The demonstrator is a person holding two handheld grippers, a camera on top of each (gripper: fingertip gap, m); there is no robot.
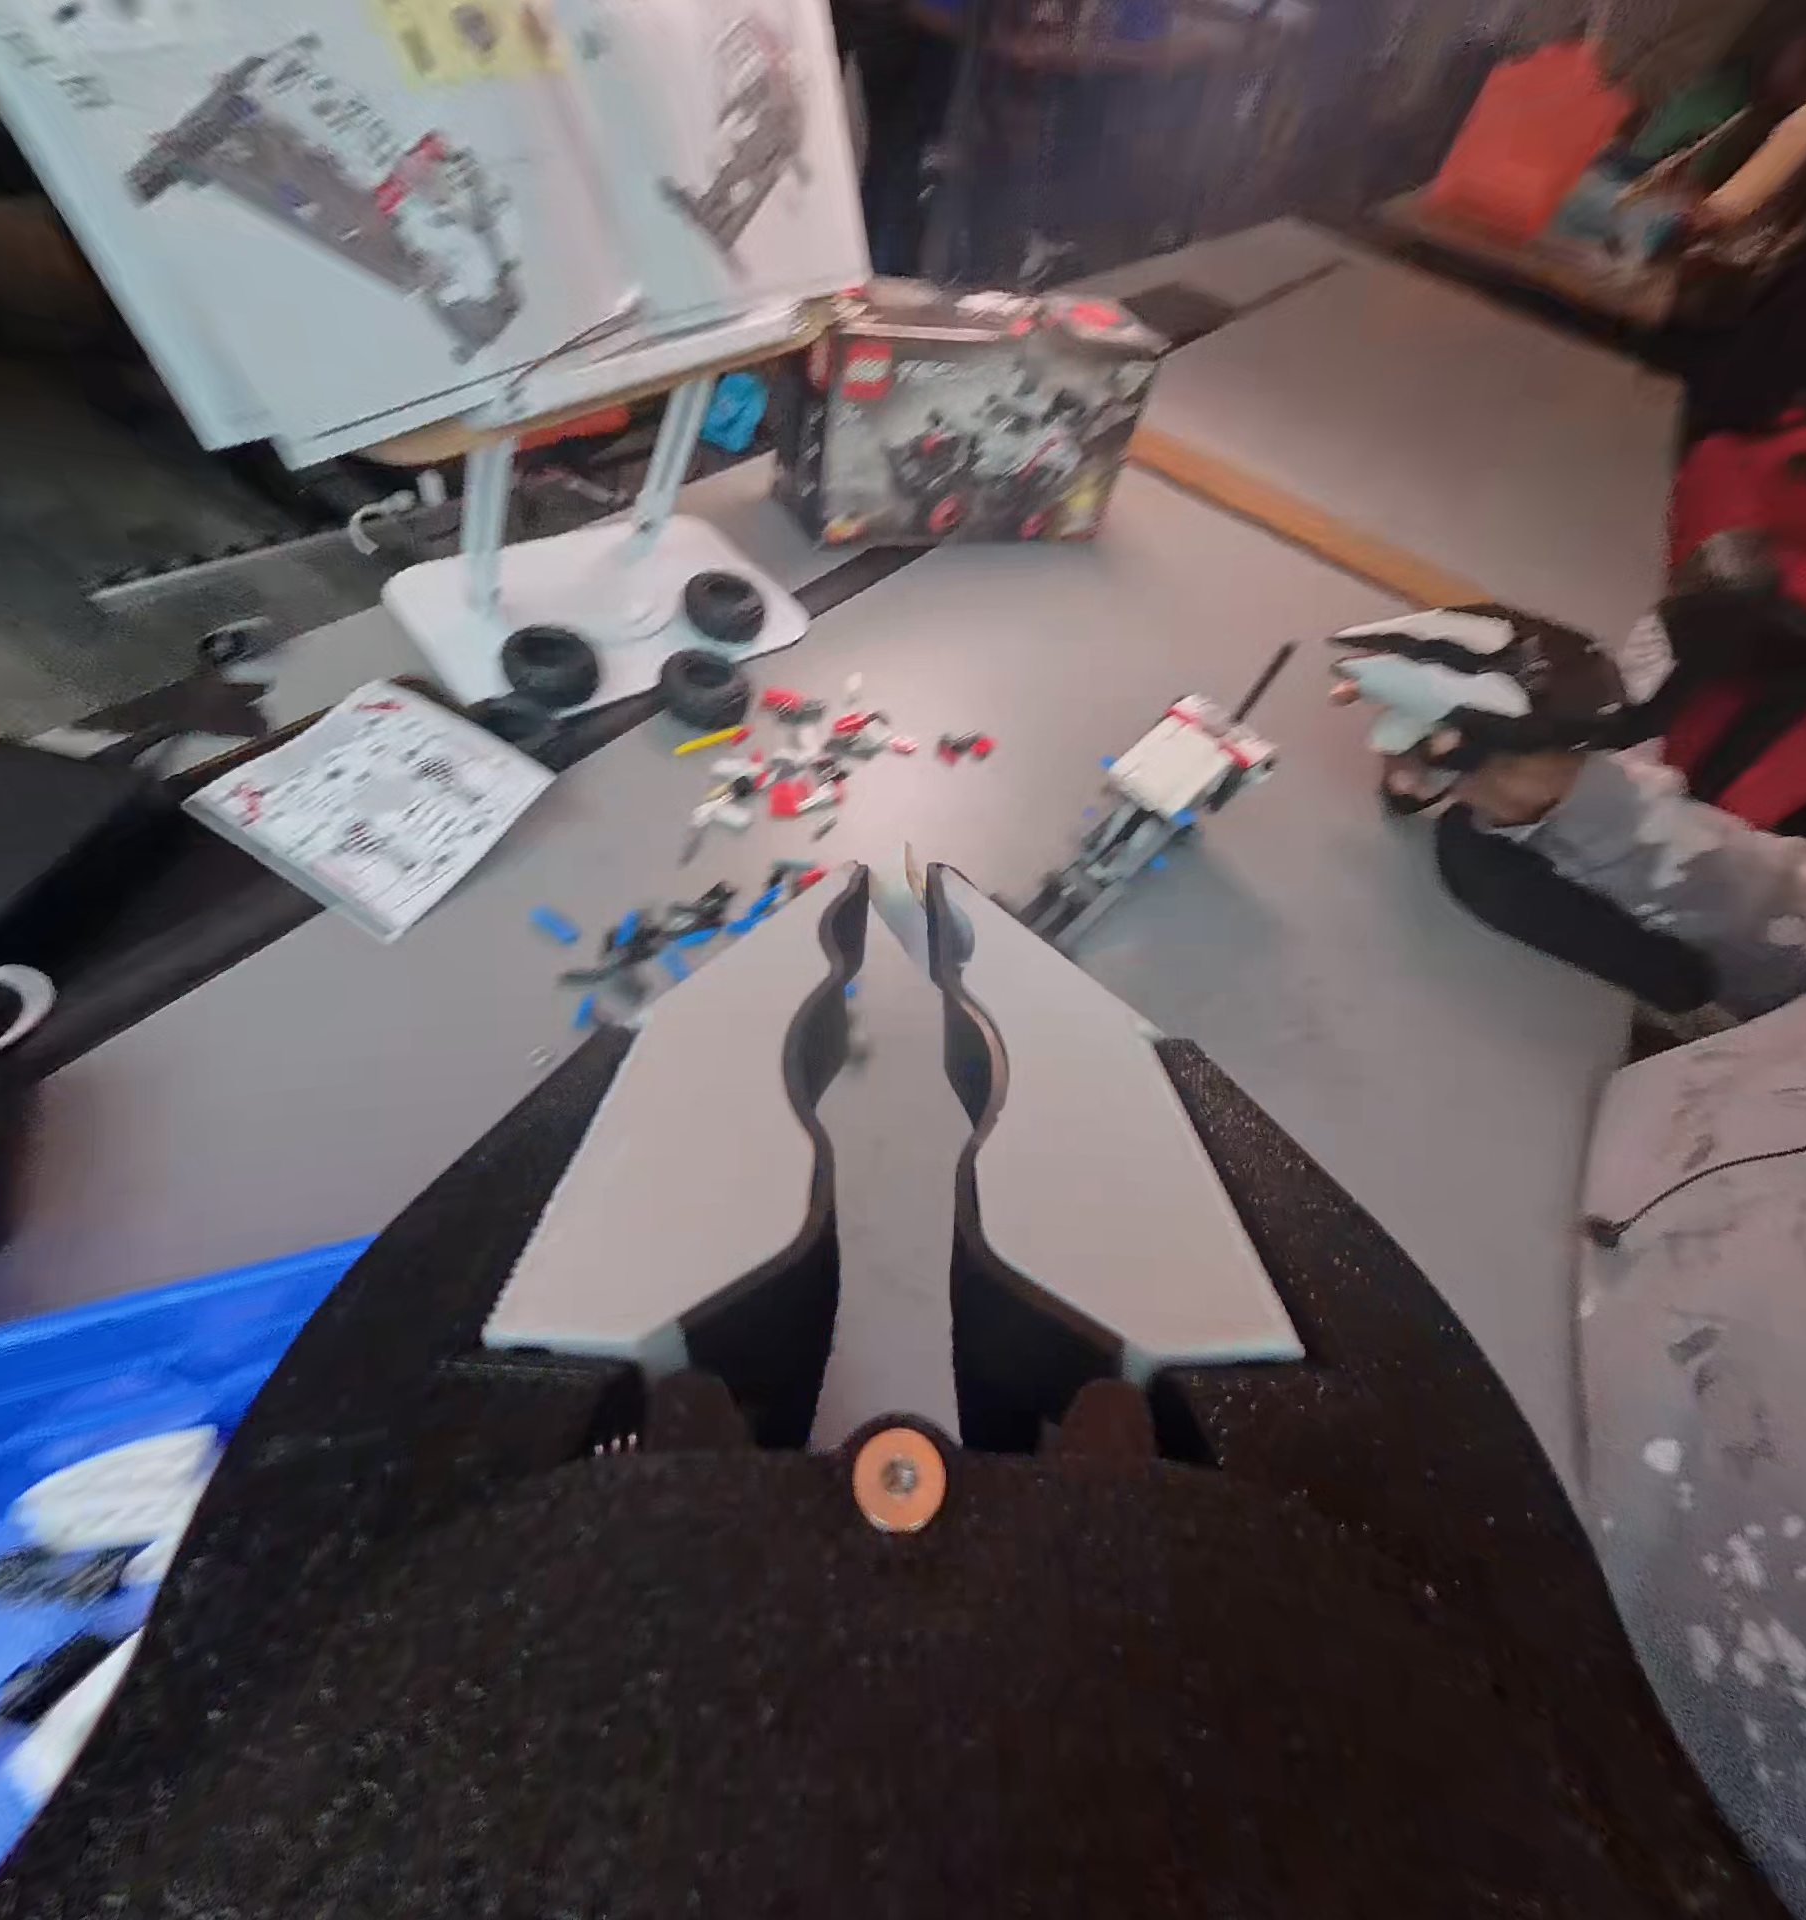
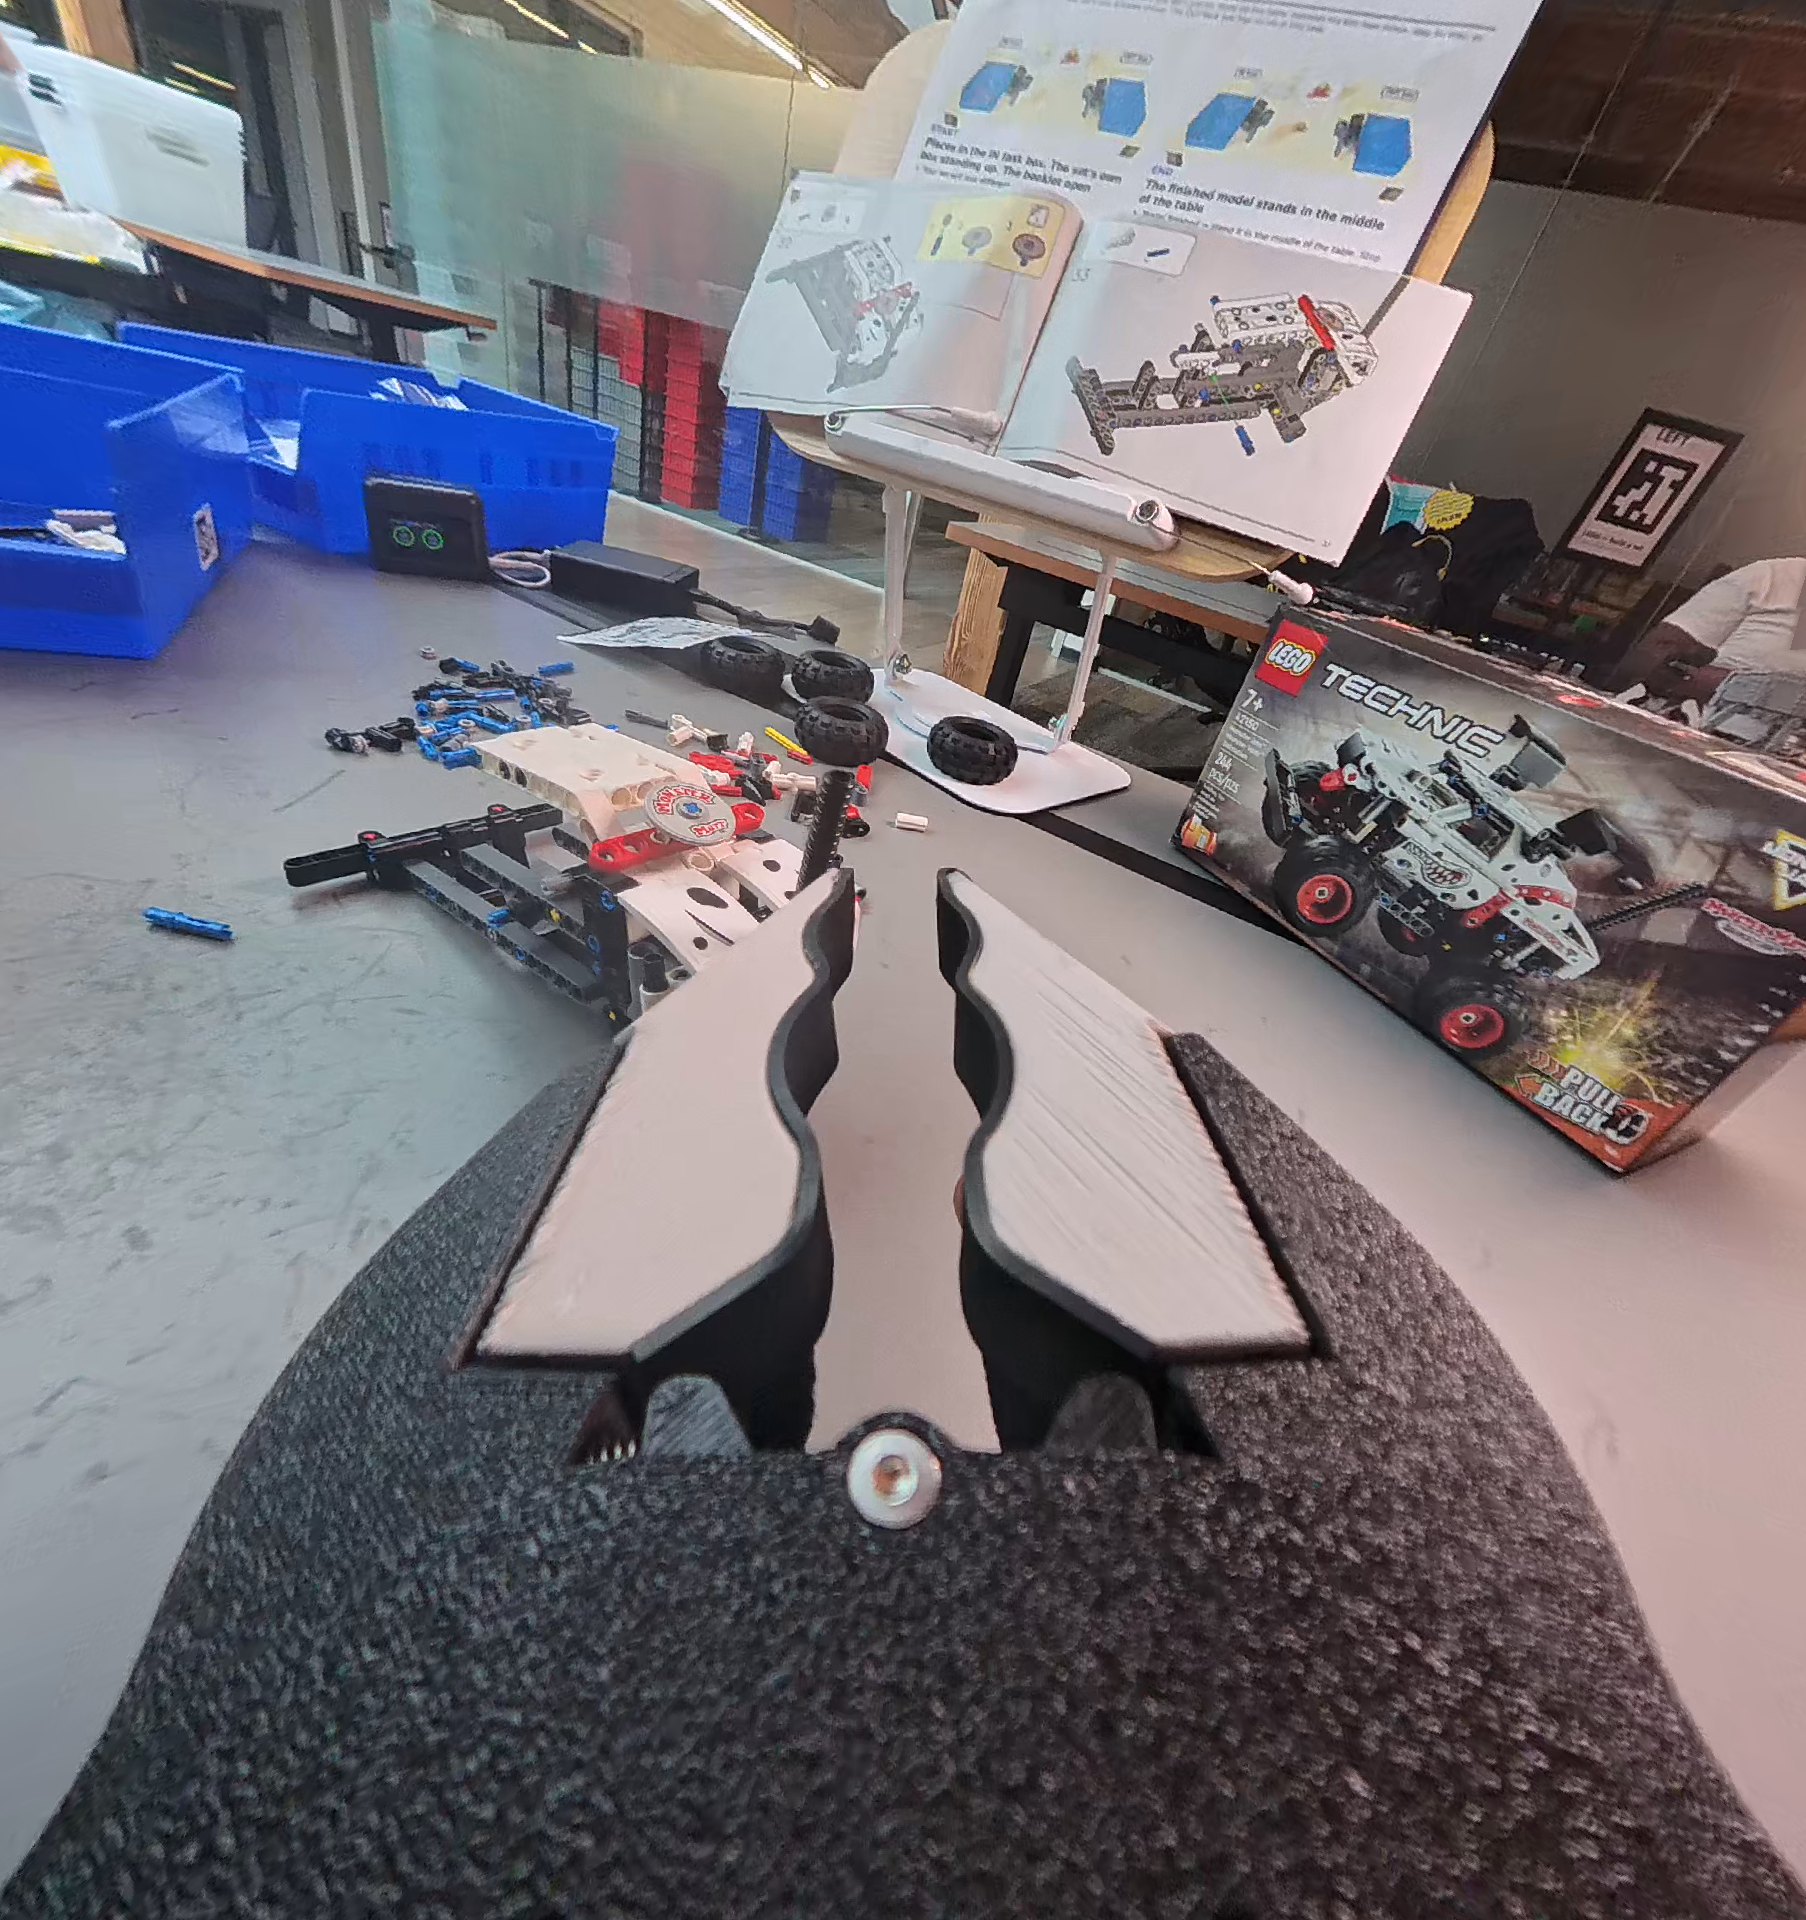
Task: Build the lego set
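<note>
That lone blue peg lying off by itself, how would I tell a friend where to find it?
Start at the half-built truck frame on the grey table. Follow its long black beam to the end farthest from the set's box; just beyond lies the blue peg. Other blue pegs sit heaped in the parts pile; this one lies alone.

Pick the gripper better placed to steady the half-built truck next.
Probably right. The right gripper sits open right beside the half-built truck; the left gripper is farther away, over the loose pieces.
</note>
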